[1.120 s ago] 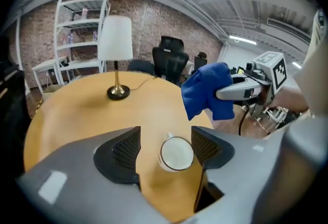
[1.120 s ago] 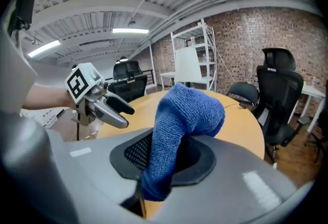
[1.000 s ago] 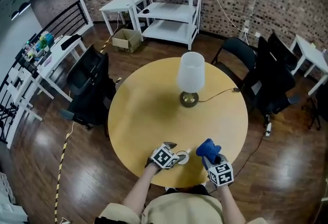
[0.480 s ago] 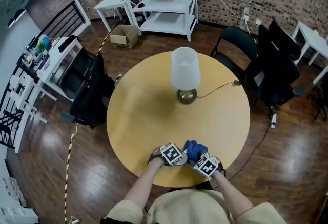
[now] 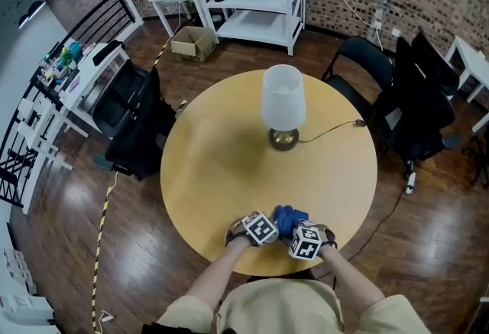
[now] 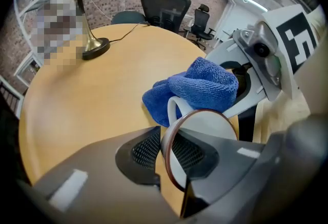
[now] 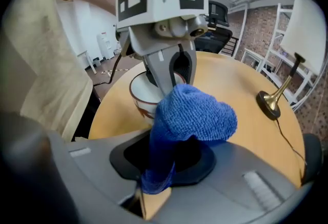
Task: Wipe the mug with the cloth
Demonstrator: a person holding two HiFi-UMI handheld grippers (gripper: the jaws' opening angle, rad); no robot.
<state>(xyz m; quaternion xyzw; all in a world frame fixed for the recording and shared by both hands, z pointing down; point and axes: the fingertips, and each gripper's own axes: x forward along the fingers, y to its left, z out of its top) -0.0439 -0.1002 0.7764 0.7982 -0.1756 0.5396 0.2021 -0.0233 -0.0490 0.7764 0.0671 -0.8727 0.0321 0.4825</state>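
Closing, the left gripper [image 6: 166,155] clamps the upright mug [image 6: 212,126], handle toward the cloth [image 7: 197,115] pinched in the right gripper [image 7: 163,160].

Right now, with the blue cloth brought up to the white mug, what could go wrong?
The jaws of the left gripper are closing on only the thin rim of the white ceramic mug; wiping pressure might twist it loose.
The mug is near the round yellow table's edge; a slip could drop it.
The right gripper pinches the blue terry cloth by one fold, which may pull out.
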